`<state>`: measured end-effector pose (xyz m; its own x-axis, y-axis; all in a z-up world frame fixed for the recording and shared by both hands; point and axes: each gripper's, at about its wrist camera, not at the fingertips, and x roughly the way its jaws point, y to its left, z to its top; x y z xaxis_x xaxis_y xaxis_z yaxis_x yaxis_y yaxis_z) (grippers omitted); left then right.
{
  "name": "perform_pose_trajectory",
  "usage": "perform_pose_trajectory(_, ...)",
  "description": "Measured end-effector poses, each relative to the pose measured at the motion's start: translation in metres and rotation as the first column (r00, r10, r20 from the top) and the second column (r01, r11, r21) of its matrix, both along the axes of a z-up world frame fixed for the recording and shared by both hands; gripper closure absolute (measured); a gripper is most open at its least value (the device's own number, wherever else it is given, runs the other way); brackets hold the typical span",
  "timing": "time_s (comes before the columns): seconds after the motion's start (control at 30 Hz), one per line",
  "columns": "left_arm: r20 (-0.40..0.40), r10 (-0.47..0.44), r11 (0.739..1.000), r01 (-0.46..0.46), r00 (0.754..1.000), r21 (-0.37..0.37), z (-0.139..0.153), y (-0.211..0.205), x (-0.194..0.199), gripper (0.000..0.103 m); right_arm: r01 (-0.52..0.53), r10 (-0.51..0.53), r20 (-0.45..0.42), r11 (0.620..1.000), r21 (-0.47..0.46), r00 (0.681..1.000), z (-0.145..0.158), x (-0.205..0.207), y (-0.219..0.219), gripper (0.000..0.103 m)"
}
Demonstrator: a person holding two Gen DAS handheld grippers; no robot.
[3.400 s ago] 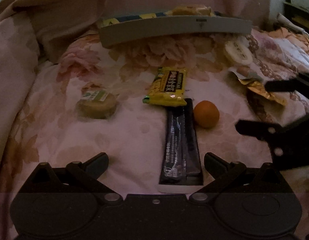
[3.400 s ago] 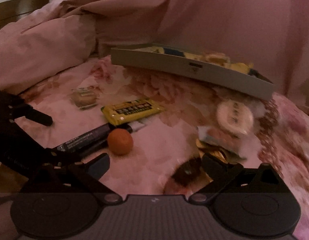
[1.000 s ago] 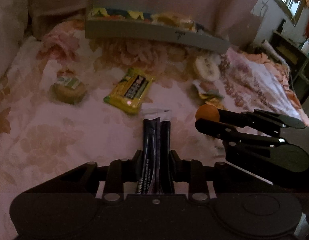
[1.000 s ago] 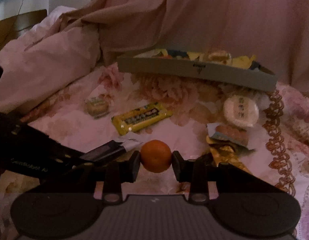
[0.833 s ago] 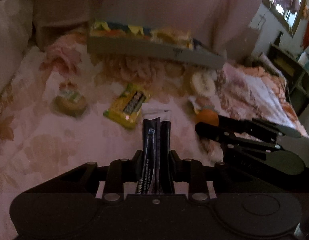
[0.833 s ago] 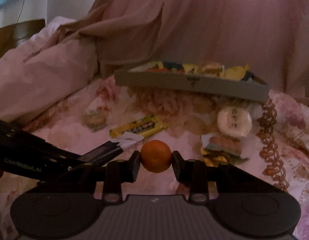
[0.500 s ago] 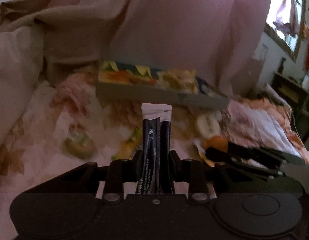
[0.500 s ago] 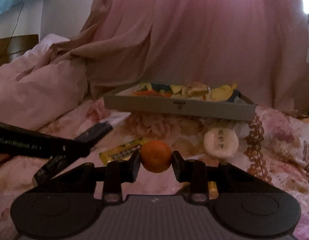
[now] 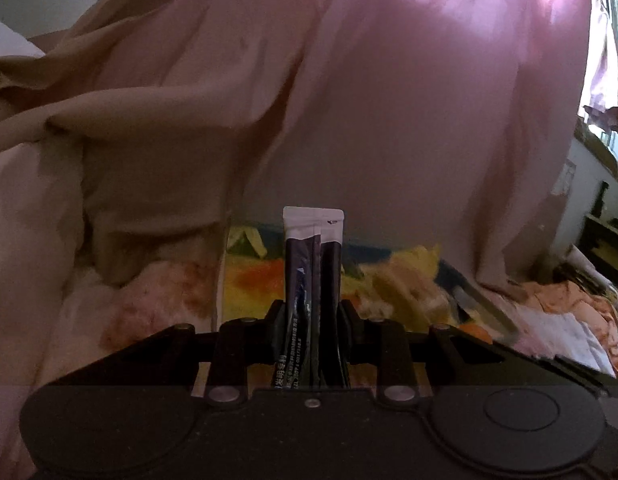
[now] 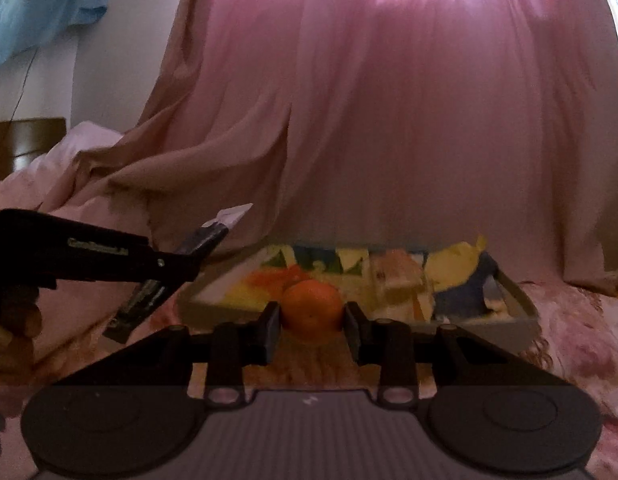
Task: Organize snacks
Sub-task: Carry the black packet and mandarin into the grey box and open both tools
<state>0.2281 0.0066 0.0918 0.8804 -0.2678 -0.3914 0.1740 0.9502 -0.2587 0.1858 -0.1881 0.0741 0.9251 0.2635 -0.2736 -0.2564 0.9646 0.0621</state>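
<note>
Left wrist view: the left gripper (image 9: pixel 312 320) is closed on a dark sachet (image 9: pixel 312 276) with a white top, which stands upright between the pads and reaches forward over the near edge of a tray (image 9: pixel 485 312) of colourful snacks. The tray lies on a flowered bed (image 9: pixel 121 316) in front of a pink curtain (image 9: pixel 389 100).

Right wrist view: the right gripper (image 10: pixel 312 322) is clamped on an orange (image 10: pixel 312 308), both pads pressing its sides, in front of the tray's (image 10: pixel 521 300) near wall. At left, the left gripper (image 10: pixel 177 260) holds the sachet (image 10: pixel 201 240) tilted, beside the tray's left end. Part of a hand (image 10: pixel 13 328) shows at the left edge.
</note>
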Motion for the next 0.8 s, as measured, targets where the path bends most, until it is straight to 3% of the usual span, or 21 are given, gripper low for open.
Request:
perform_pose_trajectory(0.33, -0.037, -0.027, 0.999, 0.026, 0.999, -0.019, -0.013, -0.011, 0.076, 0.073, 0.039, -0.037, -0.041, 0.999, 0.038, 0.998, -0.021, 0.068, 0.005, 0.065)
perform_pose_trajectory(0.8, -0.135, -0.017, 0.999, 0.012, 0.991, -0.039, -0.044, -0.018, 0.11, 0.072, 0.085, -0.078, -0.093, 0.993, 0.076, 0.993, -0.038, 0.084, 0.005, 0.063)
